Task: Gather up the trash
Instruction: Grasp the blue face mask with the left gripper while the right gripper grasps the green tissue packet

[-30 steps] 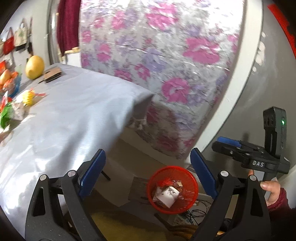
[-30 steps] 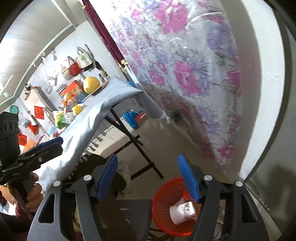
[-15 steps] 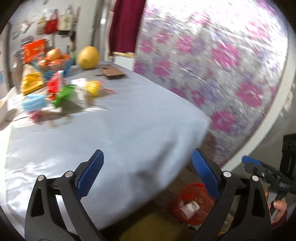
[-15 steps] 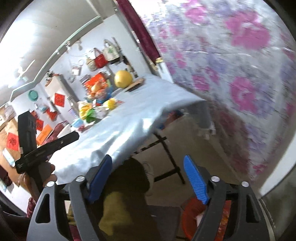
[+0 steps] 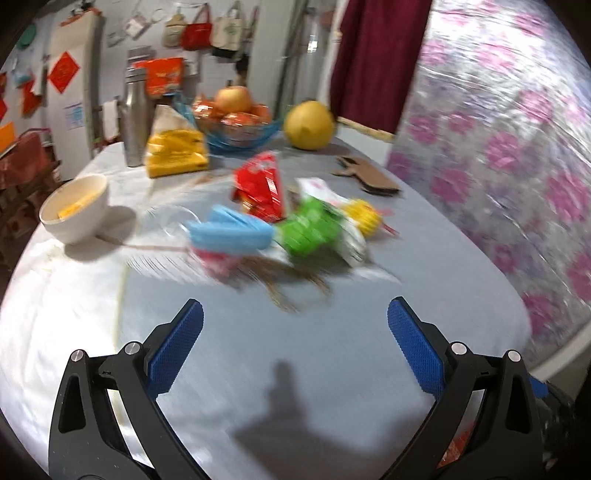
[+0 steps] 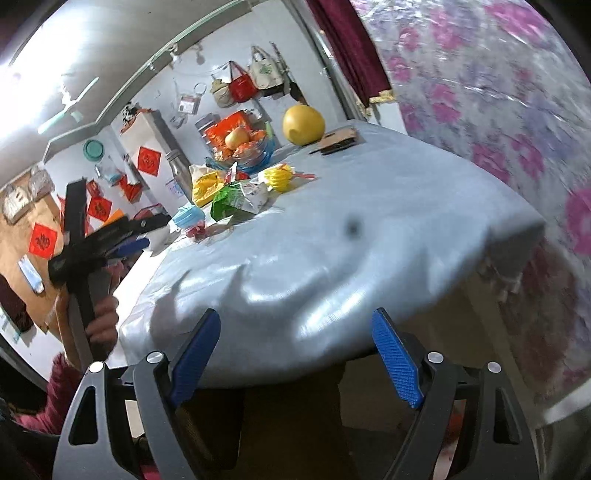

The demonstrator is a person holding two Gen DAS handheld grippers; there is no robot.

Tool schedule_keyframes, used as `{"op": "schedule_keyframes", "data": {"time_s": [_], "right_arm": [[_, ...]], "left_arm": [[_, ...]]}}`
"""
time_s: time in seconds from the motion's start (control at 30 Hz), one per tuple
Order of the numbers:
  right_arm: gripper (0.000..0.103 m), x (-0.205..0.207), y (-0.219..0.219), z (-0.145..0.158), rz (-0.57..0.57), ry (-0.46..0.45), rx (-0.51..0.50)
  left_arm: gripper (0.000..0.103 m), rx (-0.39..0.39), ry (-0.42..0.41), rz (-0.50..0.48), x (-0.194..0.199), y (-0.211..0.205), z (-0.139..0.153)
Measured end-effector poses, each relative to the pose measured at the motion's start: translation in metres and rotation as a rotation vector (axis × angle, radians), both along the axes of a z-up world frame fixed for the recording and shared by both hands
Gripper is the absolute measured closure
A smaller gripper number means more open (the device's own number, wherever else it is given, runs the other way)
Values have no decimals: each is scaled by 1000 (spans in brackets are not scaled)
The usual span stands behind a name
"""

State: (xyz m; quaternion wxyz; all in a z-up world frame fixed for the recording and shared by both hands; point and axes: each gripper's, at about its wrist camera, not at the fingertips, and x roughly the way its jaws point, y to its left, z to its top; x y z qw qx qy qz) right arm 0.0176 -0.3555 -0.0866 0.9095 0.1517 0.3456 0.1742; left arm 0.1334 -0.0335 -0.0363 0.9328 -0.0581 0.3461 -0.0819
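Left wrist view: we hold the left hand-held gripper [image 5: 294, 350] released and empty, its jaws just widened; ahead, the blue wrapper [image 5: 231, 232] lies crosswise on the tabletop [image 5: 332, 350]. The right hand-held gripper [image 6: 295, 360] is released too.

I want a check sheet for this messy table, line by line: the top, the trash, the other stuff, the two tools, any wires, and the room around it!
Surface: pale grey tablecloth over the table, bare at the near end.
Job's things: pile mid-table: blurred green wrapper, red snack packet, light blue folded mask, yellow crumpled wrapper.
Clutter: white bowl, steel bottle, yellow bag, blue fruit bowl, big yellow pomelo, brown cardboard scraps.
Grippers: left tool open, empty; right tool open, empty, at the table's near edge.
Cables: nothing seen.
Surroundings: pink flowered sheet, dark red curtain, hanging bags.
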Motion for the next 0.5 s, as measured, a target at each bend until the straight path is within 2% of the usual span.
{"op": "schedule_keyframes", "data": {"time_s": [0.13, 0.27, 0.43, 0.5], "right_arm": [[21, 19, 14, 4, 20, -14, -5], [21, 32, 22, 3, 31, -1, -9], [21, 40, 26, -5, 29, 23, -23], [21, 43, 26, -6, 24, 26, -17]], "left_arm": [[7, 1, 10, 35, 38, 12, 7], [7, 41, 20, 77, 69, 10, 7], [7, 130, 64, 105, 95, 8, -8], [7, 166, 75, 108, 93, 12, -15]]}}
